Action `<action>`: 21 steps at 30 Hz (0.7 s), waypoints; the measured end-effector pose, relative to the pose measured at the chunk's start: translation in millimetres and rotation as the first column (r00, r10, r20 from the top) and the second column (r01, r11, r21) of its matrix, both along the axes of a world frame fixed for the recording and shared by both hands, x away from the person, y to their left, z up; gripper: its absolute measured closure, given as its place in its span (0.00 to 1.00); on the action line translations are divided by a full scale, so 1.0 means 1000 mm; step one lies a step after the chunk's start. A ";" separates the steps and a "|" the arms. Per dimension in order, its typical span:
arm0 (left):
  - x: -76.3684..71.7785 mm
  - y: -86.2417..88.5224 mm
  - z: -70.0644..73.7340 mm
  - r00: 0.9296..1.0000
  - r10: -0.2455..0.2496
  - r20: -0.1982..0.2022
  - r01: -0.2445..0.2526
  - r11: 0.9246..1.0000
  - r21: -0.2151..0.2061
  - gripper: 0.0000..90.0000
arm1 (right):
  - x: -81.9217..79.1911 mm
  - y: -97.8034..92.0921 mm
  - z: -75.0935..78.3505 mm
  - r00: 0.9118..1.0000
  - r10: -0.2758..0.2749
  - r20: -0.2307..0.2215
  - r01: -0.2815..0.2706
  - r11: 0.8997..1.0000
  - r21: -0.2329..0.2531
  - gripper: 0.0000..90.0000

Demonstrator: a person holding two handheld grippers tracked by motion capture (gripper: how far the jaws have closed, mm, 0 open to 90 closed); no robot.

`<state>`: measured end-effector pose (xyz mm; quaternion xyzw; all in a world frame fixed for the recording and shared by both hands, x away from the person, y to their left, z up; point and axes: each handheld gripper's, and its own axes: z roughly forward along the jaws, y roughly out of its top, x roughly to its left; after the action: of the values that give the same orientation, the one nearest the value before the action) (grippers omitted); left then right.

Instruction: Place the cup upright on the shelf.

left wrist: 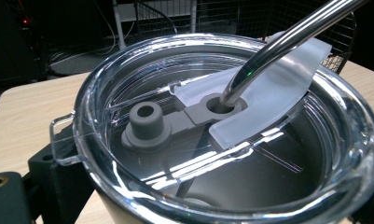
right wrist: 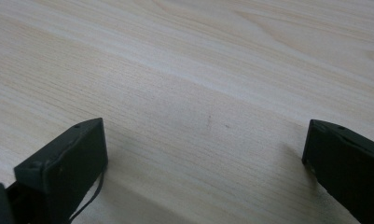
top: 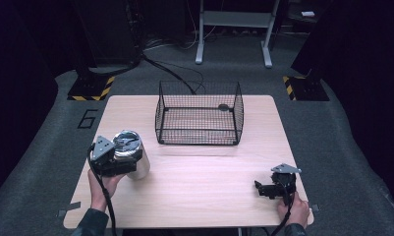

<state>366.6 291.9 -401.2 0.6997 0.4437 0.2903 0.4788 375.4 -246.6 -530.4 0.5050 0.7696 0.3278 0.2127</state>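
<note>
Two fingers (left wrist: 58, 172) around tumbler (top: 133, 160).

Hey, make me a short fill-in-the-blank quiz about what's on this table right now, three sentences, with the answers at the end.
1. The left gripper is closed on a steel ____ with a clear lid.
2. A metal straw passes through the lid's ____.
3. The right gripper rests on the table with its jaws ____.
4. Behind both grippers stands a black wire ____.

Missing words: tumbler; hole; open; basket
</note>
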 end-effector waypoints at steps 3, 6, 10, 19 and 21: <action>0.002 -0.002 0.002 1.000 -0.013 -0.004 0.013 1.000 0.000 0.04 | 0.000 0.000 0.000 1.000 0.000 0.000 0.000 1.000 0.000 0.00; 0.003 -0.004 0.003 1.000 -0.017 0.000 0.017 1.000 0.001 0.04 | 0.000 0.000 0.000 1.000 0.000 0.000 0.000 1.000 0.000 0.00; 0.005 -0.010 0.006 0.999 -0.031 0.003 0.031 0.999 0.012 0.04 | 0.000 0.000 0.000 1.000 0.000 0.000 0.000 1.000 0.000 0.00; 0.009 -0.021 0.012 0.998 -0.068 0.004 0.068 0.998 0.013 0.04 | 0.000 0.000 0.000 1.000 -0.001 -0.003 0.001 1.000 0.002 0.00; 0.010 -0.023 0.013 0.997 -0.075 0.000 0.075 0.997 0.012 0.04 | 0.000 0.000 0.000 1.000 -0.002 -0.003 0.002 1.000 0.002 0.00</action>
<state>376.6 268.5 -388.1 0.7187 0.4153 0.2749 0.4853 375.2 -246.4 -530.3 0.5067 0.7689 0.3277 0.2113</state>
